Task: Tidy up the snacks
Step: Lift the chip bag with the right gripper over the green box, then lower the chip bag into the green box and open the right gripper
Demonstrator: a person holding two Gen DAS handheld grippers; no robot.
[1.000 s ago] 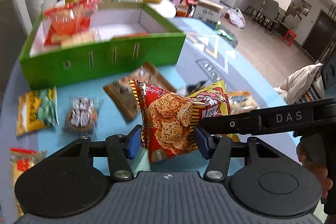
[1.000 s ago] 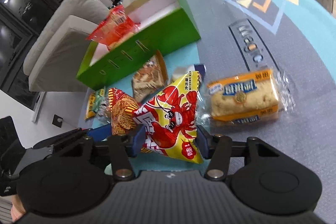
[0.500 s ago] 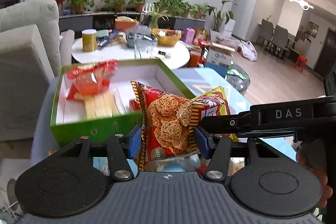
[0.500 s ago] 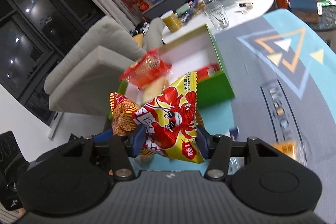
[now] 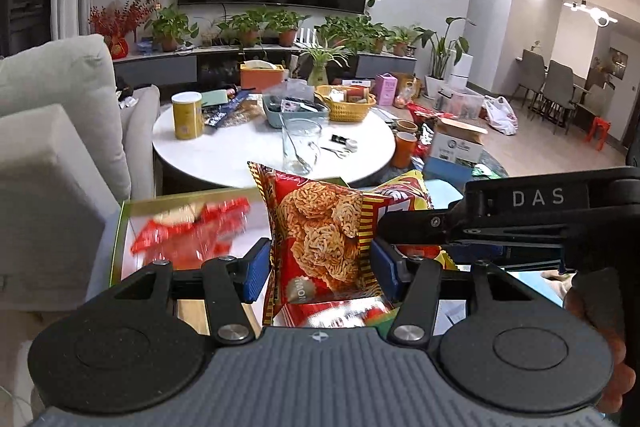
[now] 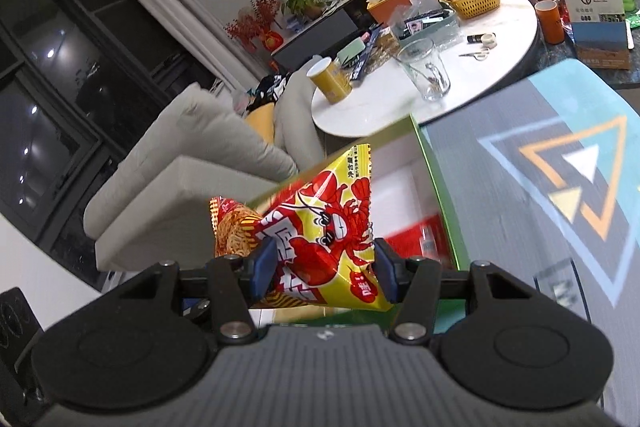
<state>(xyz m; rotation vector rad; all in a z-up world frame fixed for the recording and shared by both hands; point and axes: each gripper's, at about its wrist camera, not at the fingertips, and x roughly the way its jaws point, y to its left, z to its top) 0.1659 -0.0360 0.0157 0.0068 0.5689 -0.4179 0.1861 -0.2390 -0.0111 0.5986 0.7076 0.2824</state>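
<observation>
living room, round white table (image 5: 224, 163), blue patterned mat (image 6: 520, 195)

snack packets (image 5: 188, 235) in box (image 5: 120, 239), sofa (image 5: 52, 131) left

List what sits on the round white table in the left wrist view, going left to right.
Yellow canister → blue-grey tray → clear glass with a spoon → yellow woven basket → small items near the right edge.
</observation>
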